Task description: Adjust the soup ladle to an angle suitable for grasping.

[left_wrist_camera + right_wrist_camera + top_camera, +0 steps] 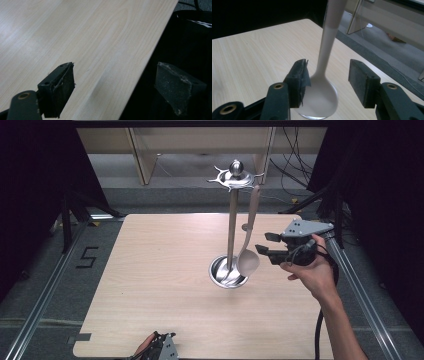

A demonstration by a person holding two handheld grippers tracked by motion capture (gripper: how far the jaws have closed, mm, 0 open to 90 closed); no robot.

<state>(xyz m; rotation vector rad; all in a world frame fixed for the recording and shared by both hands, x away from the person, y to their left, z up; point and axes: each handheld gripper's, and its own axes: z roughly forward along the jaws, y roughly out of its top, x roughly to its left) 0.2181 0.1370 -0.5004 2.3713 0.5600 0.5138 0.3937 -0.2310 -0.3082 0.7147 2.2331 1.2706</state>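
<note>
We see a steel utensil stand (232,215) upright on the wooden table (150,285), its round base (227,272) right of the table's centre and a hook crown (235,176) at its top. A pale ladle (248,240) hangs from 1 hook, its bowl just above the base. The right gripper (266,244), held in the person's right hand (312,270), faces the ladle from the right with its 2 jaws spread; in the right gripper view they stand either side of the ladle's bowl (322,100), and we cannot tell whether either touches it. The left gripper (115,92) sits at the table's near edge, jaws wide apart, 1 over the wood and 1 beyond the edge.
</note>
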